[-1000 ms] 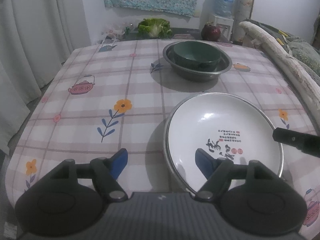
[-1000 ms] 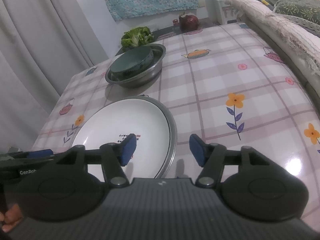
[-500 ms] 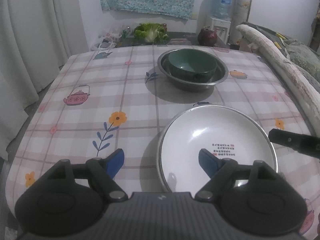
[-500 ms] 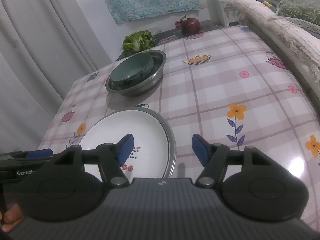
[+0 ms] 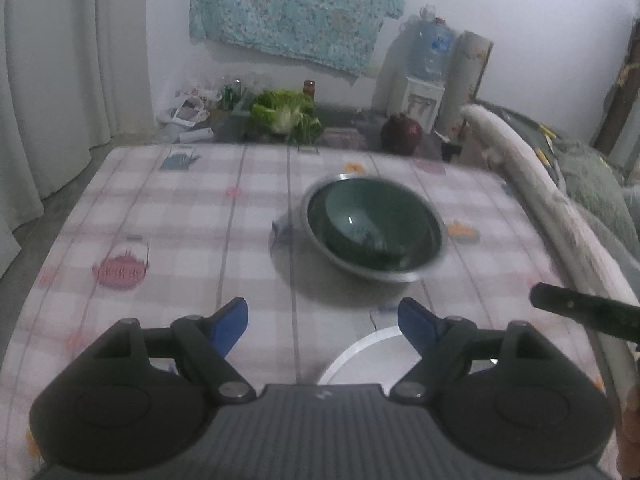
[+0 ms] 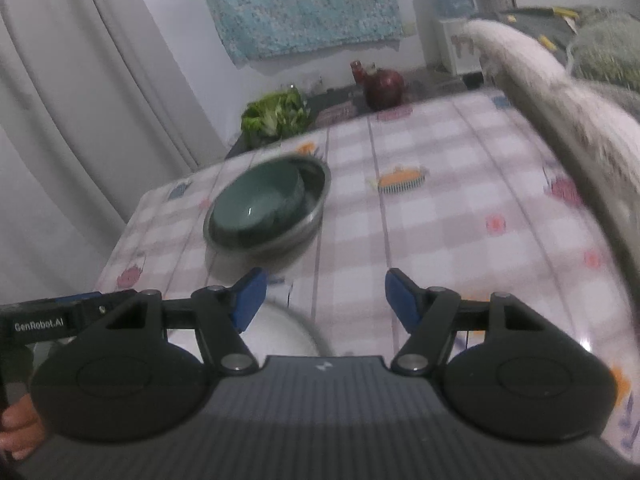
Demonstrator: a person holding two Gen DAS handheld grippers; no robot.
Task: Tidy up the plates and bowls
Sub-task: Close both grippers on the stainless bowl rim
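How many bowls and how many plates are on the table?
Bowls: 2, a dark green ceramic bowl sitting inside a round silver metal bowl.
Plates: 1, a round white plate at the near edge.
Total: 3.

- A checked cloth (image 5: 192,216) with flowers and teapots covers the bench.
- A leafy cabbage (image 5: 285,114) and a dark red round object (image 5: 401,133) sit beyond it.
- A blue patterned fabric (image 5: 296,4) hangs on the wall.

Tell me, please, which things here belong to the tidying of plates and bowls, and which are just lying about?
Job: green bowl; metal basin holding it; white plate.

Lying about: leafy cabbage; dark red pot; water dispenser; hanging cloth.
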